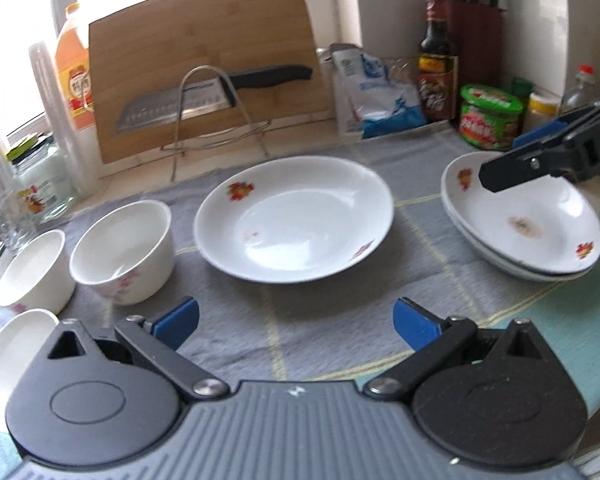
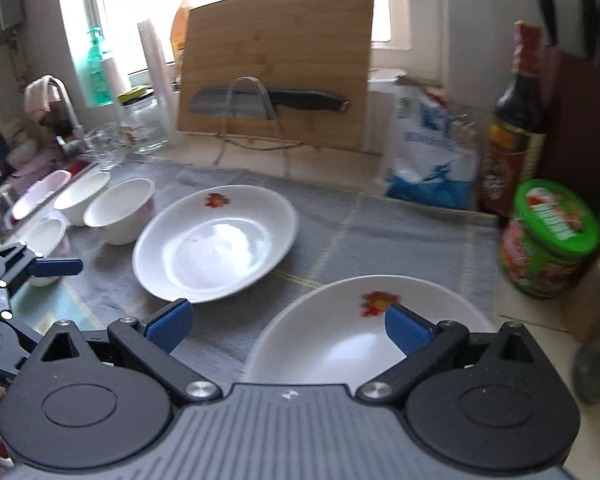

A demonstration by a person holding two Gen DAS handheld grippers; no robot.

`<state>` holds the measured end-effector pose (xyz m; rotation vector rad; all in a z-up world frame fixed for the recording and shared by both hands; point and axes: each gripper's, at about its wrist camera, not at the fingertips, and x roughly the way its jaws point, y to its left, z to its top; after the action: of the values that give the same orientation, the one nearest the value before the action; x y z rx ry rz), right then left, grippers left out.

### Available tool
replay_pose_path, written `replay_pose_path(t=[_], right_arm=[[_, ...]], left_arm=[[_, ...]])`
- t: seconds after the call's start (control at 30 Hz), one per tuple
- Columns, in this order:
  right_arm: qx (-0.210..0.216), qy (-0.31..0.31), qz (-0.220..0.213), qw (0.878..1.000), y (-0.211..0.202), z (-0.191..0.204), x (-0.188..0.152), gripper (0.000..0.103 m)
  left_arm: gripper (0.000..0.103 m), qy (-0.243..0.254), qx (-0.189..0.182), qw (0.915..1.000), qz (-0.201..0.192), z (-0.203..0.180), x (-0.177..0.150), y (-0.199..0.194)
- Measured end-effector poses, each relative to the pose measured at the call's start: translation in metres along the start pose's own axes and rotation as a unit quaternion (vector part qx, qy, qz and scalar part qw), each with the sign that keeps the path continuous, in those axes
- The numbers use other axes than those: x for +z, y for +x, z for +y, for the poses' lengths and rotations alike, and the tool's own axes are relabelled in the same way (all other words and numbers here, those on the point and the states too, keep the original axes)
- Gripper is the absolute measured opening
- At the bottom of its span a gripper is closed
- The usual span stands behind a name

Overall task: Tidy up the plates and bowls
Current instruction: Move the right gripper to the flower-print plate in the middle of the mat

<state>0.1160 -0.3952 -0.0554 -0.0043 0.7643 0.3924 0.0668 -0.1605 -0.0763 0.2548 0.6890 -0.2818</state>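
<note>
Plate (image 1: pixel 294 220), single, sits mid-table on grey cloth (image 1: pixel 340 308), dead ahead of left gripper (image 1: pixel 296 320); fingers wide apart, holding nothing. Plate stack (image 1: pixel 540 236) at right, w/ right gripper (image 2: pixel 288 330) hovering over its near rim, fingers also apart. Bowls (image 1: pixel 122 252) off to left. Judgement: left is nearer the single plate, straight reach fwd.

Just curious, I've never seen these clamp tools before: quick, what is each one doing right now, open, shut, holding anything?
Left gripper: open, holding nothing.
Right gripper: open, holding nothing, over the stacked plates.
</note>
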Motion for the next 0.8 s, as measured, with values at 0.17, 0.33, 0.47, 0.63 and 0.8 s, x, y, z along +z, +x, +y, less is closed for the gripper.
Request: replay_pose_path(t=[0.17, 0.33, 0.47, 0.63, 0.8], right_arm=[[0.002, -0.003, 0.005, 1.0, 0.007, 0.006, 0.002, 0.103], [-0.019, 0.0, 0.019, 1.0, 0.009, 0.007, 0.008, 0.103], [-0.038, 0.004, 0.028, 0.999, 0.017, 0.006, 0.017, 0.103], [-0.043, -0.008, 0.038, 0.998, 0.032, 0.014, 0.028, 0.103], [-0.018, -0.019, 0.056, 0.998, 0.052, 0.022, 0.044, 0.103]], left_arm=[[0.102, 0.003, -0.01, 0.9998, 0.017, 0.008, 0.0, 0.02], [0.102, 0.011, -0.037, 0.9989, 0.027, 0.015, 0.001, 0.05], [0.102, 0.009, -0.055, 0.998, 0.028, 0.022, 0.003, 0.068], [0.102, -0.013, -0.08, 0.9963, 0.026, 0.033, 0.004, 0.083], [0.103, -0.006, -0.091, 0.9957, 0.015, 0.034, 0.006, 0.088]])
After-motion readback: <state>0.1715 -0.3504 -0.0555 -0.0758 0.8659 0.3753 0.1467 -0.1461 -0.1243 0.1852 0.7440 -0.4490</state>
